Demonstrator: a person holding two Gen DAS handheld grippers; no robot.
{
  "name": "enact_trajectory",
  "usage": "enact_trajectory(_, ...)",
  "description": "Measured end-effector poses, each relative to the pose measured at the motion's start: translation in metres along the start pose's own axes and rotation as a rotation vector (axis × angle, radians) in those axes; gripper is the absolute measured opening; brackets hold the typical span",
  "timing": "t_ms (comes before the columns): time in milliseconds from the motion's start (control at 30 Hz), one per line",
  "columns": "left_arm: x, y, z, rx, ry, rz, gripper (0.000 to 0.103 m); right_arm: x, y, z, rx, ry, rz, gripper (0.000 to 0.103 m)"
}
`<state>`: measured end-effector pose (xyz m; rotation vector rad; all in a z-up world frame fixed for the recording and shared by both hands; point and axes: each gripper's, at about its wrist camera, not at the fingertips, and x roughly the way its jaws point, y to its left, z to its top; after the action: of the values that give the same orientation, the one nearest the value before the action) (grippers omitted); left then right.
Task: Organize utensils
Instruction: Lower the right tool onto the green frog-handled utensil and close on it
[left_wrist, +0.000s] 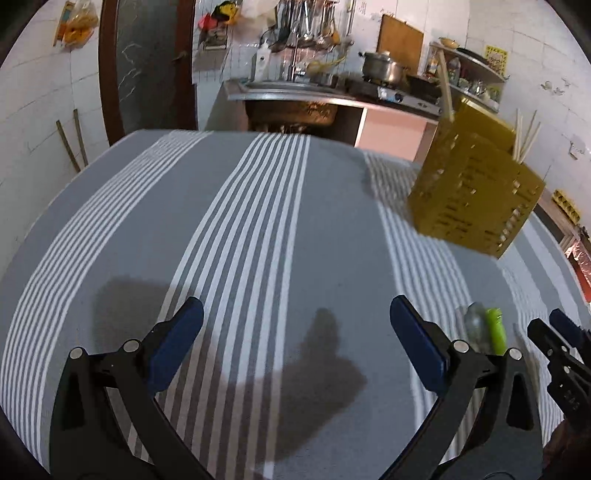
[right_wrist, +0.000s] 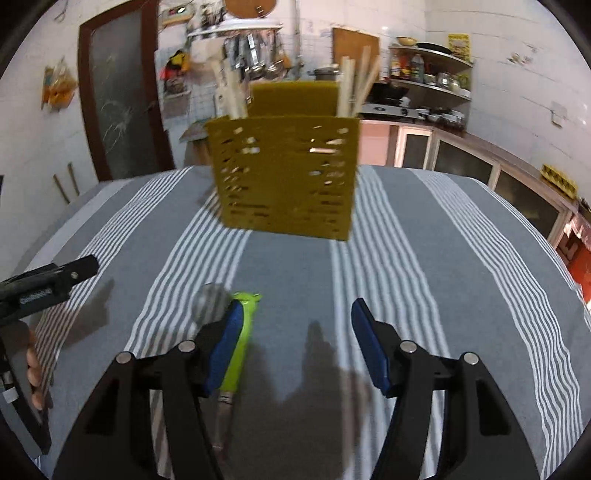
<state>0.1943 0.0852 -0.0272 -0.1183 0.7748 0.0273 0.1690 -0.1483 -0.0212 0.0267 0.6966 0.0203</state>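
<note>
One yellow perforated holder stands upright on the far part of the surface, which is covered by a grey cloth with white stripes. It has a taller back panel and at least two sections: pale wooden sticks, likely chopsticks, poke up from the left side, and more pale sticks from the right side; exact count unclear through blur, a few on each side. In the left wrist view the same holder sits at the far right, with sticks rising from its right end. One utensil lies flat on the cloth near the right claw: a lime-green handled piece with a grey blurred head, type unclear. It lies just beside and partly under the left finger of that claw; contact cannot be told. Right claw is spread wide, gripping nothing. Left claw is also spread wide, empty, over bare cloth, with the green utensil off to its right. Two claws, one holder, one loose utensil.
</note>
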Motion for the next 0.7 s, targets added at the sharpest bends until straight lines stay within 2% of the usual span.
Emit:
enact_trajectory(133,0.008,0.000,-0.002,0.007,0.028,0.010,0.098,0.009,0.014,-0.002,-0.017,0.057,0.016,0.060)
enact_trajectory(300,0.015,0.005,-0.003,-0.015,0.055,0.001,0.098,0.023,0.030,-0.003,-0.047,0.139,-0.017,0.059)
enact_trajectory(400,0.016,0.007,-0.003,-0.027,0.061,0.002,0.098,0.033,0.036,-0.004,-0.062,0.185,-0.032,0.044)
enact_trajectory(467,0.016,0.007,-0.003,-0.033,0.064,0.001,0.098,0.036,0.038,-0.004,-0.068,0.195,-0.027,0.039)
enact_trajectory(533,0.015,0.006,-0.003,-0.032,0.060,0.001,0.098,0.037,0.039,-0.002,-0.072,0.200,-0.009,0.018)
enact_trajectory(700,0.014,-0.001,-0.003,-0.028,0.073,-0.014,0.098,0.036,0.026,0.000,-0.059,0.196,0.005,0.016)
